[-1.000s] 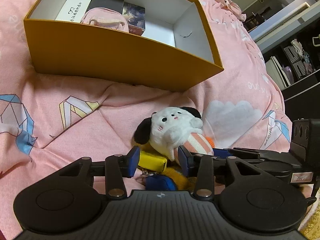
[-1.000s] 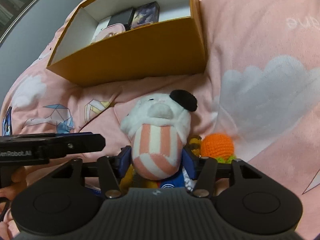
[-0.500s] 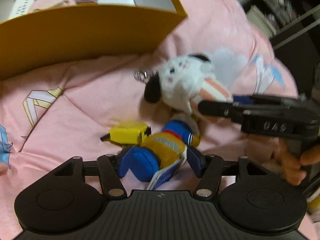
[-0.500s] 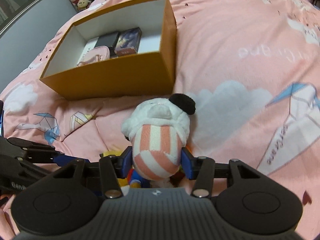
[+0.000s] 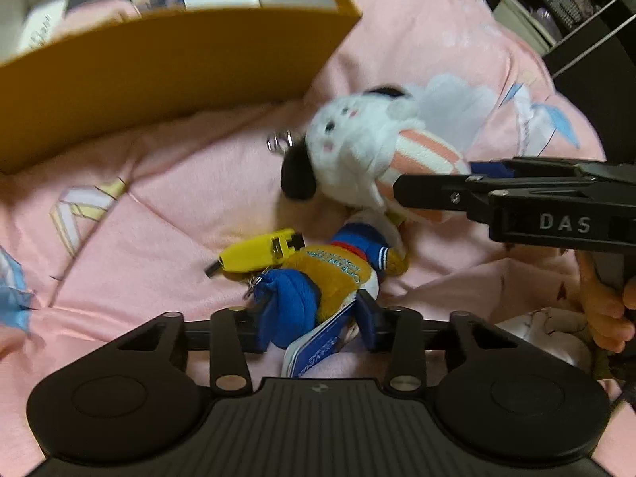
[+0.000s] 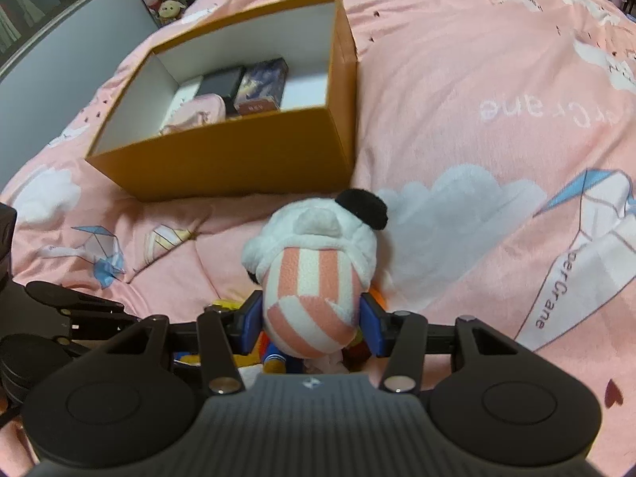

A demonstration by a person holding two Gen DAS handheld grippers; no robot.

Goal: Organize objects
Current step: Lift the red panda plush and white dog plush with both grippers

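Observation:
My right gripper (image 6: 312, 324) is shut on the striped body of a white plush dog (image 6: 314, 266) with black ears and holds it above the pink bedspread; the dog also shows in the left wrist view (image 5: 357, 151). My left gripper (image 5: 314, 320) is shut on a blue and mustard plush keychain doll (image 5: 318, 282) with a yellow tag piece (image 5: 258, 256) hanging beside it. An open orange box (image 6: 238, 159) lies ahead of both grippers, also in the left wrist view (image 5: 159, 75).
The box holds a pink pouch (image 6: 198, 113), a dark card box (image 6: 260, 87) and a black case (image 6: 220, 81). The pink bedspread (image 6: 477, 127) lies all around. Shelves (image 5: 564, 4) stand beyond the bed's right side. An orange crochet piece is mostly hidden under the dog.
My left gripper has closed on the blue and mustard doll and pulled it back. My right gripper has lifted the white dog up and away from the pile.

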